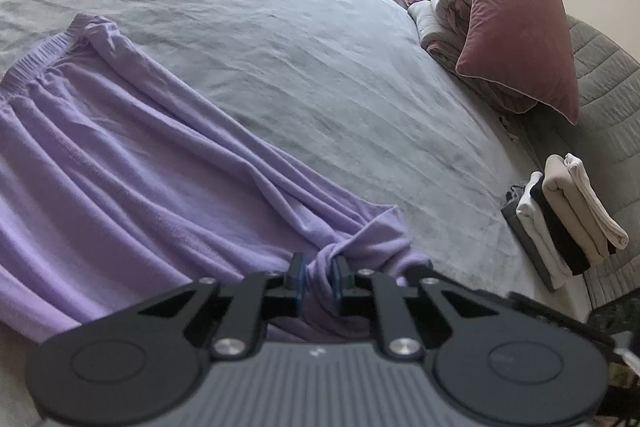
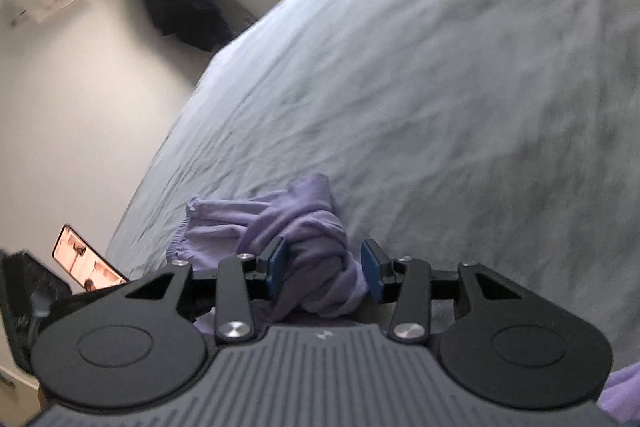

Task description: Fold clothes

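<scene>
Your left gripper (image 1: 319,277) sat closest to the lens, its jaws pinching a twisted bunch at one end of the lilac garment (image 1: 132,179). From that bunch the garment ran out in long pleats across the grey bed (image 1: 280,27), ending at a gathered elastic band at its far end, flat on the sheet.

Beyond the garment, at the bed's far edge, a dusty-pink pillow (image 1: 516,27) leaned against rolled bedding (image 1: 444,7). Nearer you along that same edge stood a small stack of folded clothes (image 1: 560,219) in white, black and beige.

Your right gripper (image 2: 325,269) had its jaws spread part way around another knotted wad of the same lilac garment (image 2: 316,239). One blue pad lay against the cloth and the other stood just clear of it, so the wad sat between the jaws unpinched. A ruffled elastic edge showed just beside that wad on the bed (image 2: 440,87). Past the bed's edge a lit phone screen (image 2: 90,261) glowed, and a dark garment (image 2: 184,3) hung on the wall under the window.
</scene>
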Demonstrator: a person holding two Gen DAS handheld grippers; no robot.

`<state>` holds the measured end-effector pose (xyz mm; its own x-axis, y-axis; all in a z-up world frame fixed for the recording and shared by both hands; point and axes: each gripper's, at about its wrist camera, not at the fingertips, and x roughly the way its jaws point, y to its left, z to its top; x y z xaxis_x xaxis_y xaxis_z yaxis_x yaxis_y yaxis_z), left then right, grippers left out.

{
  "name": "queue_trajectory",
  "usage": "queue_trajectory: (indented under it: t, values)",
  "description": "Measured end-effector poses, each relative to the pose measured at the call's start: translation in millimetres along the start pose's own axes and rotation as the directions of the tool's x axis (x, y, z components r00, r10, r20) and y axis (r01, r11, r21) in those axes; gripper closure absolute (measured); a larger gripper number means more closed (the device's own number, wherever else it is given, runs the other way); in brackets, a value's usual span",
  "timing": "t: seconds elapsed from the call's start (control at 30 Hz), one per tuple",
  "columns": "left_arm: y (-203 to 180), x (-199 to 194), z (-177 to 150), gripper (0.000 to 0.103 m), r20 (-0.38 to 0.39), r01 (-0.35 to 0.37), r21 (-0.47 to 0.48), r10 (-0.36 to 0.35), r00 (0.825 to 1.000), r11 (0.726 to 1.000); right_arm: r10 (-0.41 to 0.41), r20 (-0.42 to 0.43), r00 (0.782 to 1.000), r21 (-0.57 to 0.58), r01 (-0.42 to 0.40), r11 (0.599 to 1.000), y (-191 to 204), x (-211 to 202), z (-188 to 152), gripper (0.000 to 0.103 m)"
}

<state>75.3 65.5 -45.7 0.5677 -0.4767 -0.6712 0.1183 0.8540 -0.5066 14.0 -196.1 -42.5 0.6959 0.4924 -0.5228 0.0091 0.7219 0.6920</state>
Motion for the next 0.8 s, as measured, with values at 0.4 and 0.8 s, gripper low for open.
queue_trajectory:
  t: [0.4, 0.8]
  values:
    - [4, -8, 6, 0.048, 0.054, 0.023, -0.019, -0.022, 0.998, 1.000, -0.015, 0.151, 0.988, -0.094, 0.030, 0.995, 15, -20, 18, 0.085]
    - [9, -6, 7, 0.048, 0.055, -0.001, -0.053, 0.004, 0.998, 0.999, -0.069, 0.114, 0.991, 0.007, 0.069, 0.998, -9, -8, 36, 0.084]
